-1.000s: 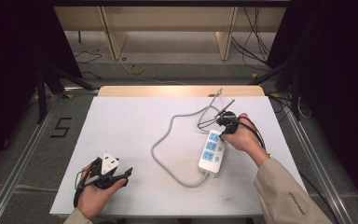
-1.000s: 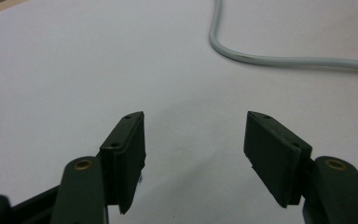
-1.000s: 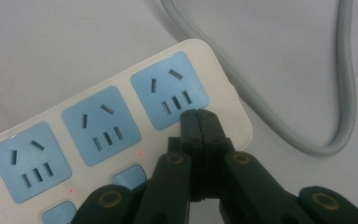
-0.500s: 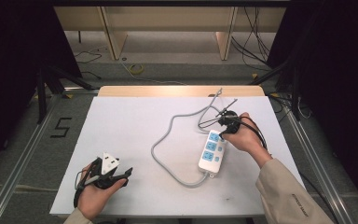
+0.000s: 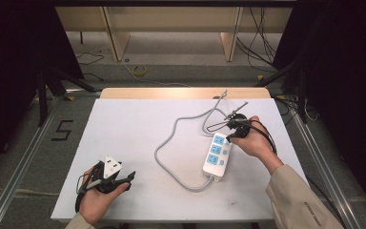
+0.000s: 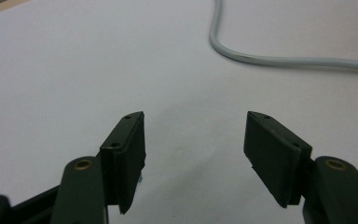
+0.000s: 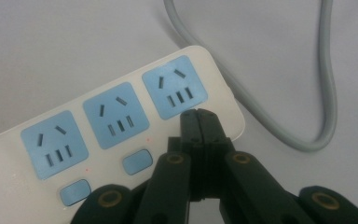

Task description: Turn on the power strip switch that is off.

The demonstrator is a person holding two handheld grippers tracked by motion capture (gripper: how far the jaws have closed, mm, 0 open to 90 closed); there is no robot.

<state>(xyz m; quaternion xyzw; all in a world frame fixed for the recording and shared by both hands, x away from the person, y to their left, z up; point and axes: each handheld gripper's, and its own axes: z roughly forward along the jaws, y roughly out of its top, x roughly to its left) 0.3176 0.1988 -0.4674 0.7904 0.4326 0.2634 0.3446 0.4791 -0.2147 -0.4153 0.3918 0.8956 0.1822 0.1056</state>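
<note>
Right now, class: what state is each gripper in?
Left gripper: open, holding nothing.
Right gripper: closed on nothing, tips over the power strip.

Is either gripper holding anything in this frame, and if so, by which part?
Nothing is held. The left gripper is open over bare table. The right gripper is shut with nothing between its jaws, tips over the power strip.

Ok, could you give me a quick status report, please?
Left gripper open over bare table. Right gripper shut, tips over power strip. Grey cord loops alongside.
</note>
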